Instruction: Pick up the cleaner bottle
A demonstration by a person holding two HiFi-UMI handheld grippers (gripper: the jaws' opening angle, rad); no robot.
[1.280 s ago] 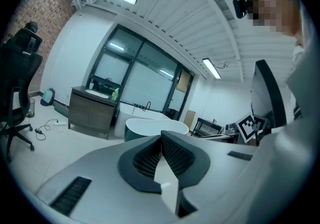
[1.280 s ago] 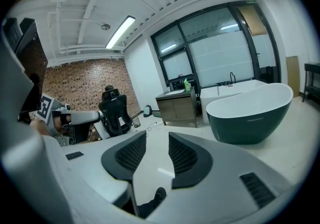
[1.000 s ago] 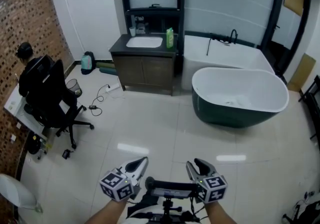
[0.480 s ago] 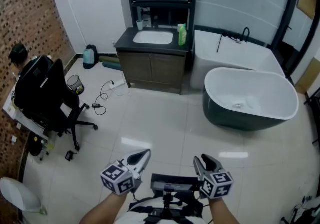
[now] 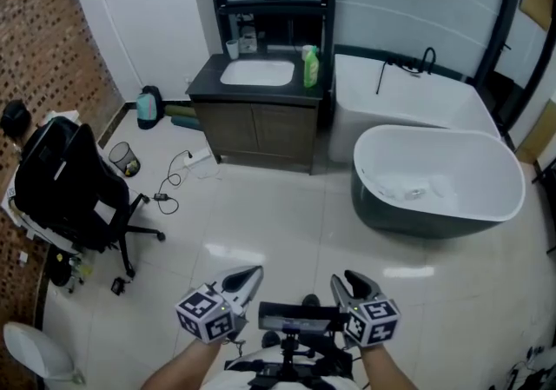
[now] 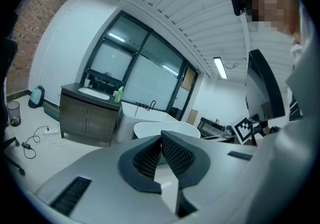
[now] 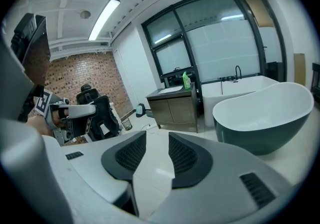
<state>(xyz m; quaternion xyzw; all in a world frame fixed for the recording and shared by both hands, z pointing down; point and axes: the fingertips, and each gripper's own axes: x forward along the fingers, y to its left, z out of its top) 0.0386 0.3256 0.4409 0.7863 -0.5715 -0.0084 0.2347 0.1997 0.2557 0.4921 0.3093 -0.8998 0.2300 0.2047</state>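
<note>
The cleaner bottle (image 5: 310, 65), green, stands upright on the dark worktop (image 5: 208, 84) of the cabinet (image 5: 256, 123), at the worktop's right end, just beside the white sink (image 5: 256, 74). A cup (image 5: 232, 49) stands at the worktop's back left corner. Both claws hang well short of the cabinet, over bare floor tiles, and neither touches anything.

The head view alone takes in the whole room. The bathtub (image 5: 439, 175) lies right of the cabinet, the office chair (image 5: 65, 188) well to its left, and a cable (image 5: 174, 173) trails on the floor by its left front corner. It does not show how the jaws stand. The left gripper view does, with the left claw (image 6: 161, 137) clenched, pads pressed together and nothing between them. It also catches the bottle (image 6: 117, 96) on the cabinet far ahead. The right gripper view shows the right claw (image 7: 157, 140) released, with bare floor in the gap between its pads. Beyond it are the bottle (image 7: 186, 80) and a brick wall (image 7: 80, 76) left of the cabinet, which the left gripper view barely shows.

Against the head view a second ago, the cabinet and bathtub now fill a little more of the frame. The chair has slid toward the left edge. The claws sit in the same spot at the bottom.
</note>
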